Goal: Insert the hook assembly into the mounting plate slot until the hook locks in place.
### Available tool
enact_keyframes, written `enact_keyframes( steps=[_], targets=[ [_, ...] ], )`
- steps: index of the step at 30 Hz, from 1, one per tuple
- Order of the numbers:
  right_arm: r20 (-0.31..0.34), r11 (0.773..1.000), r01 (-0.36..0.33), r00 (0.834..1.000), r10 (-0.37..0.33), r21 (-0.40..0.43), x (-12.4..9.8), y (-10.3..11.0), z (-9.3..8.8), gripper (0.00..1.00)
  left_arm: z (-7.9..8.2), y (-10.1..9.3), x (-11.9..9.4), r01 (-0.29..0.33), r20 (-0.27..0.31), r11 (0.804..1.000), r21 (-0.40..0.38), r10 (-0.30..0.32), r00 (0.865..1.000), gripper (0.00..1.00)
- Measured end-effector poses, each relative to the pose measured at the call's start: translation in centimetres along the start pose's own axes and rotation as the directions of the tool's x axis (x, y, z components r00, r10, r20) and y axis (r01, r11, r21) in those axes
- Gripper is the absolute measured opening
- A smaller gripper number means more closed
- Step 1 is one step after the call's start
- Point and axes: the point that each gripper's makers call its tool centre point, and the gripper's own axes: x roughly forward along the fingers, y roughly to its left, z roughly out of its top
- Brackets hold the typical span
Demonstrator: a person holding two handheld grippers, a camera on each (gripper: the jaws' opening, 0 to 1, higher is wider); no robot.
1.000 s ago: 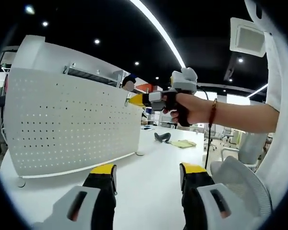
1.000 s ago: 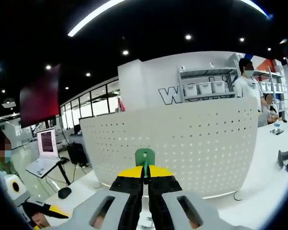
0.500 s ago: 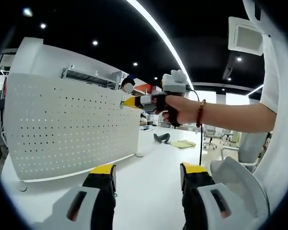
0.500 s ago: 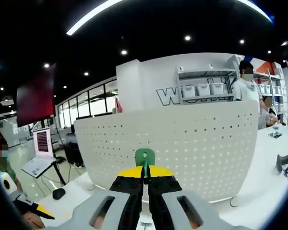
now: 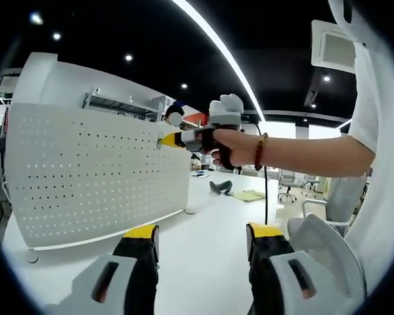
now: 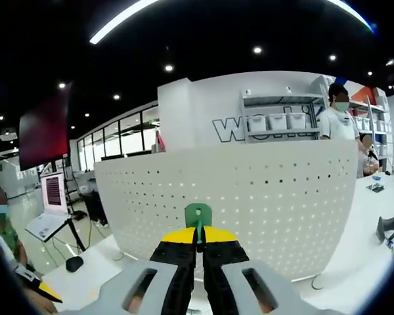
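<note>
The white perforated mounting plate (image 5: 92, 177) stands upright on the white table (image 5: 203, 216), at the left of the left gripper view. My left gripper (image 5: 203, 233) is open and low over the table, with nothing between its yellow-tipped jaws. A hand holds my right gripper (image 5: 167, 140) up by the plate's upper right part, tip close to the holes. In the right gripper view, my right gripper (image 6: 198, 233) is shut on the green hook assembly (image 6: 198, 214), which points at the plate (image 6: 262, 190) just ahead.
A person (image 6: 339, 118) stands behind the plate near a shelf of bins (image 6: 276, 121). A laptop on a stand (image 6: 51, 197) is at the left. A black object (image 5: 220, 188) and a yellow cloth (image 5: 249, 195) lie further along the table. A white chair (image 5: 328, 249) is beside me.
The right gripper with the hook has moved left across the left gripper view, closer to the plate's face. The plate looks nearer in the right gripper view. My left gripper stays put.
</note>
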Motion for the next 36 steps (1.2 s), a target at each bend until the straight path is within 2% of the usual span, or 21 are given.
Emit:
enact_keyframes(
  steps=[5, 9, 16, 25, 36],
  targets=[
    [-0.006, 1.000, 0.002, 1.000, -0.002, -0.020, 0.8, -0.4, 0.3, 0.01, 0.0, 0.5, -0.2, -0.008, -0.005, 1.000, 0.003, 0.008, 1.000, 0.57],
    [-0.002, 0.999, 0.021, 1.000, -0.021, -0.025, 1.3, -1.3, 0.8, 0.01, 0.1, 1.0, -0.4, -0.030, 0.002, 1.000, -0.001, 0.030, 1.000, 0.65],
    [0.003, 0.998, 0.050, 0.999, -0.050, -0.030, 1.8, -2.4, 1.4, 0.01, -0.2, 1.4, -0.4, -0.046, -0.004, 0.999, 0.028, 0.046, 0.999, 0.71],
    [0.009, 0.997, 0.069, 0.998, -0.069, -0.043, 2.9, -2.9, 2.1, 0.01, -0.5, 1.9, -0.7, -0.069, -0.013, 0.998, 0.016, 0.069, 0.998, 0.78],
    [0.014, 0.995, 0.094, 0.995, -0.094, -0.032, 4.6, -4.0, 2.4, 0.01, -0.5, 3.3, -0.6, -0.087, -0.014, 0.996, 0.011, 0.087, 0.996, 0.79]
  ],
)
